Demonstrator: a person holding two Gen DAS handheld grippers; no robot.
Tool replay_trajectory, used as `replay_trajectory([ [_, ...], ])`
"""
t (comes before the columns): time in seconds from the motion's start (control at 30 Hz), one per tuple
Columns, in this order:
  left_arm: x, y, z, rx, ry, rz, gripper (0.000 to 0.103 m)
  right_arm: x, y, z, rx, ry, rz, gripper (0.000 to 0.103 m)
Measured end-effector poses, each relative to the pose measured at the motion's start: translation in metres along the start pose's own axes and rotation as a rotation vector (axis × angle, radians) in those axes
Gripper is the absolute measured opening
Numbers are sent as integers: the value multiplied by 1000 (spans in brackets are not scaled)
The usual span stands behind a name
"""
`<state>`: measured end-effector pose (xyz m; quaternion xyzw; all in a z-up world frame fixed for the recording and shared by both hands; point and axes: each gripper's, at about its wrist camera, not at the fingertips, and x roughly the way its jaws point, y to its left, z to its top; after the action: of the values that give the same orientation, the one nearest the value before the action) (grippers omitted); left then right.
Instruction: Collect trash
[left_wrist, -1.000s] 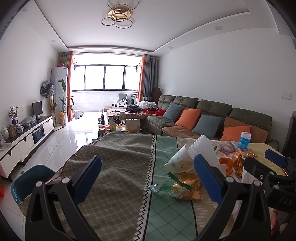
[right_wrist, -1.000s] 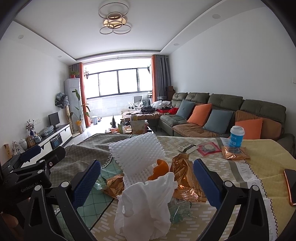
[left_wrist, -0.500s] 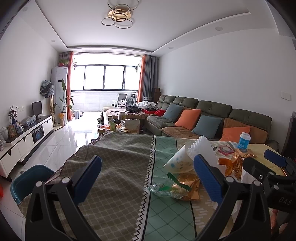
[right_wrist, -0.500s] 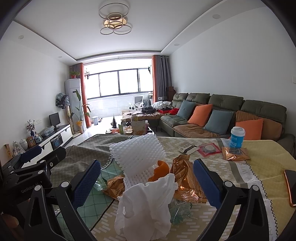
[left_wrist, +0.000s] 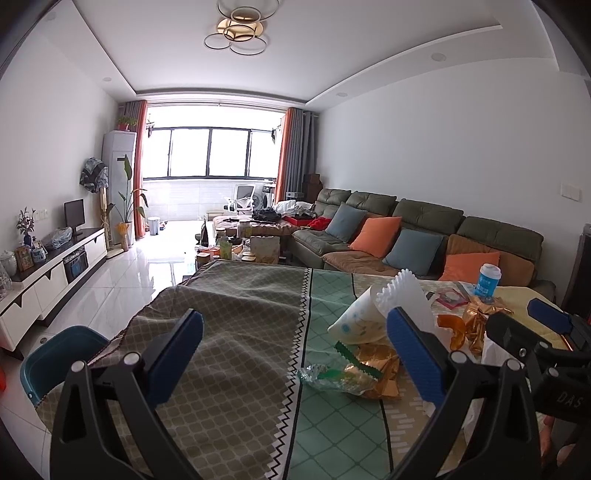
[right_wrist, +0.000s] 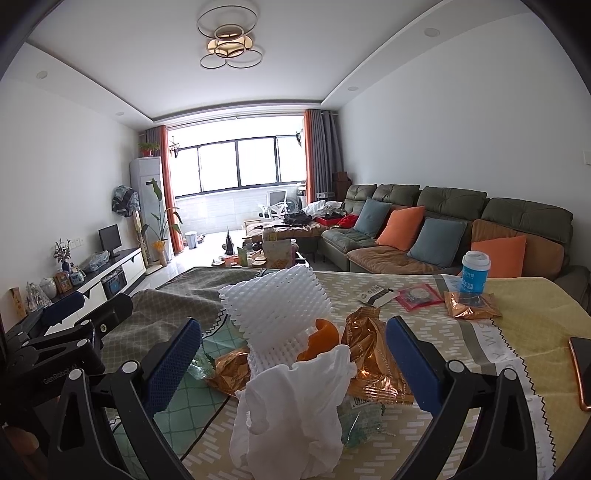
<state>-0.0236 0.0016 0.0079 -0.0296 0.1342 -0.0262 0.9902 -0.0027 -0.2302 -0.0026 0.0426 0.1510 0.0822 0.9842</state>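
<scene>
Between the fingers of my right claw (right_wrist: 293, 363), just near of the pile, sits the crumpled white tissue (right_wrist: 295, 410); both claws are spread wide and hold nothing. My left claw (left_wrist: 295, 354) hangs over the bare brown part of the tabletop (left_wrist: 229, 325), with the trash off to its right.

The heap lies mid-tabletop: tissue nearest, white foam net (right_wrist: 275, 310) behind it, an orange peel (right_wrist: 321, 338) tucked against the net, gold wrappers (right_wrist: 373, 354) right and left, a clear green-printed wrapper (left_wrist: 328, 374) at the left edge.

All of it looks very light and soft, I judge. The tissue should crush and hold if I pinch its bunched middle. The foam net is springy, so I would squeeze a folded edge. The foil wrappers look slick and crinkly; a crumpled ridge is the safer hold than a flat face.
</scene>
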Motion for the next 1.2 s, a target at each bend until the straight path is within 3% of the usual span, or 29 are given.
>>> replay_trajectory([
  [0.83,4,-1,-9,3,36,-25,100,-1,-2,-2,19,21,27,99],
  [1.07,14,-8,-18,36,132,-170,100,-5,-21,-3,43,51,30,99],
  [1.2,19,-23,-29,66,204,-335,100,-6,-33,-8,69,82,42,99],
])
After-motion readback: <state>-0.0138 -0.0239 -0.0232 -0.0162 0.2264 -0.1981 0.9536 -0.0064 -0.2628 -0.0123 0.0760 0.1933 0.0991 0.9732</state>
